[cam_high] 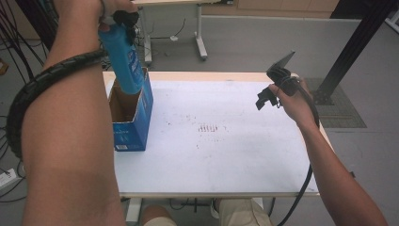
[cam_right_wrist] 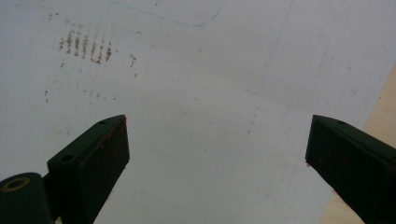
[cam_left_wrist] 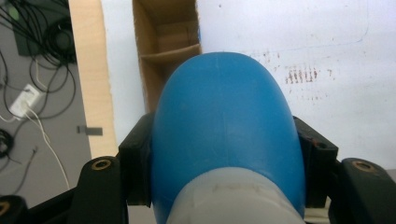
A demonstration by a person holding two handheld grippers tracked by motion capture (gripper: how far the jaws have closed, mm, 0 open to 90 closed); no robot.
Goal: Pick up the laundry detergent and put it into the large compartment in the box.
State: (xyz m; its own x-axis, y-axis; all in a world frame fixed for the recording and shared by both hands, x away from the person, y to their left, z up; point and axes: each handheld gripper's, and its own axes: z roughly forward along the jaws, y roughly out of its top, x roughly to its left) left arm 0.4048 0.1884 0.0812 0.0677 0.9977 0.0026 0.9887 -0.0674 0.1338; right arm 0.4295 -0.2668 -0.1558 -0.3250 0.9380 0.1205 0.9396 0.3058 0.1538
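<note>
Looking down from the high view, I see my left gripper (cam_high: 123,21) raised at the table's far left, clamped on a blue bottle (cam_high: 123,59) whose lower end sits inside the open top of a blue carton (cam_high: 136,117) standing on the white table (cam_high: 226,160). My right gripper (cam_high: 275,84) hangs above the table's right edge, well apart from the carton. A patch of brown marks (cam_high: 208,128) stains the middle of the table.

In the left gripper view, both jaws press against the bottle's (cam_left_wrist: 224,135) sides, near its white cap (cam_left_wrist: 233,200); the carton's brown cardboard interior (cam_left_wrist: 166,46) lies beyond.

In the right gripper view, the jaws stand wide apart over bare table (cam_right_wrist: 224,93), the brown marks (cam_right_wrist: 86,46) at upper left.
</note>
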